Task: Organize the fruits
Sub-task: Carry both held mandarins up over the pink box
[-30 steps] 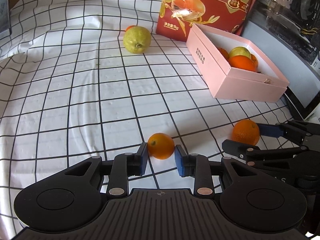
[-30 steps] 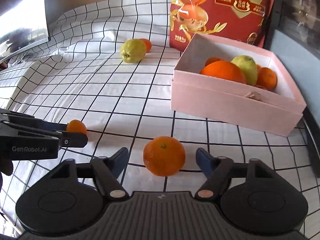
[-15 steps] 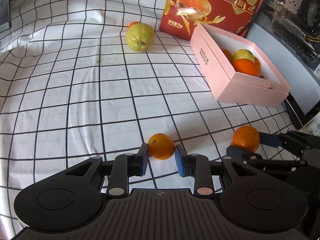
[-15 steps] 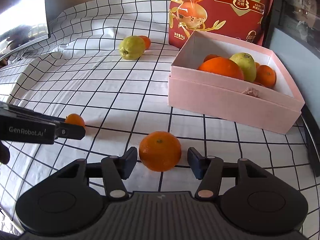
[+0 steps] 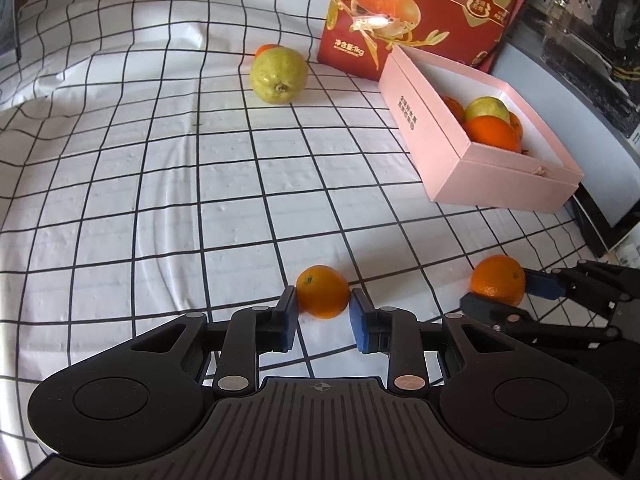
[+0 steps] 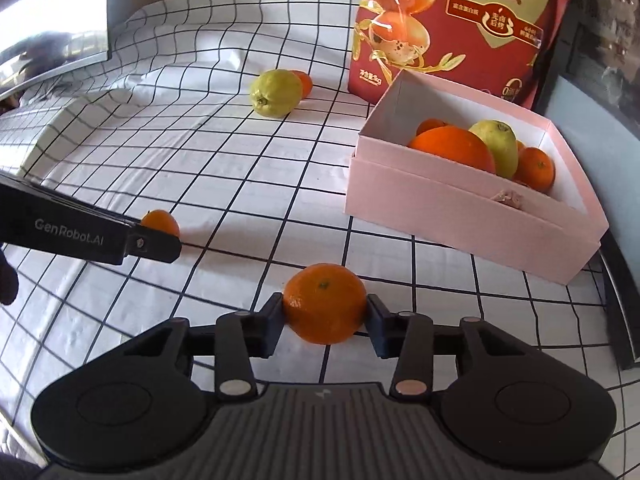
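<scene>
- Your right gripper [image 6: 324, 312] is closing on the larger mandarin [image 6: 325, 303], and both pads now touch its sides; a second ago the jaws stood wide with the fruit loose between them.
- Your left gripper [image 5: 322, 310] holds the small mandarin [image 5: 322, 290] between its blue pads, clenched just as it was a second ago, near the front edge of the checked cloth [image 5: 160, 200].
- Both mandarins sit on the cloth, the larger one to the right of the small one, well short of the pink box [image 6: 472, 216].
- In the right wrist view the left gripper's finger hides most of the small mandarin; in the left wrist view the right gripper's fingers cover the lower part of the larger one.
- The pink box at the right side of the cloth holds a big orange [image 6: 452, 148], a green guava [image 6: 498, 144] and more mandarins, partly hidden behind the wall and each other.
- Farther back, a loose guava [image 5: 279, 75] lies on the cloth with another mandarin [image 6: 303, 83] half hidden behind it.
- The red bag [image 6: 452, 24] behind the box is cut off at the top.
</scene>
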The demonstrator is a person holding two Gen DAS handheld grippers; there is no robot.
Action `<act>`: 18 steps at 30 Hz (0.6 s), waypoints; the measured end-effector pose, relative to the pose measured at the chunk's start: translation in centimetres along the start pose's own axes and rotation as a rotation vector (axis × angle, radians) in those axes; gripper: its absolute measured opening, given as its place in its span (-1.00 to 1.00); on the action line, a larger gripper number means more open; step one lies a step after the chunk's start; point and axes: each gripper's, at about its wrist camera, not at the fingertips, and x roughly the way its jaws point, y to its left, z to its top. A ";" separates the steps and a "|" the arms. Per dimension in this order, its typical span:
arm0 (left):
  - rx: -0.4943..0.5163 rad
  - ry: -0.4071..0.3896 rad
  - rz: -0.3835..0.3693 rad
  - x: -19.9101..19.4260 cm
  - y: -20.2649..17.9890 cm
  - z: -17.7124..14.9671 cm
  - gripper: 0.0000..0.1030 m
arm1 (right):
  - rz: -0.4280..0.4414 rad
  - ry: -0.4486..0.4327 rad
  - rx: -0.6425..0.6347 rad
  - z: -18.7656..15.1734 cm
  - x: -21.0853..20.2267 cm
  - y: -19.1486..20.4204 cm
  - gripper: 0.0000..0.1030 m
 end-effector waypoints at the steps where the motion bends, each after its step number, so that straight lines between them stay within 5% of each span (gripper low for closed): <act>1: 0.001 -0.002 -0.001 0.0 0.0 -0.1 -0.38 | 0.004 0.003 0.008 0.0 -0.1 -0.2 -0.18; 18: 0.048 0.029 -0.149 0.0 -3.5 -0.5 -0.40 | -0.116 0.016 0.127 -1.4 -2.5 -6.3 -0.18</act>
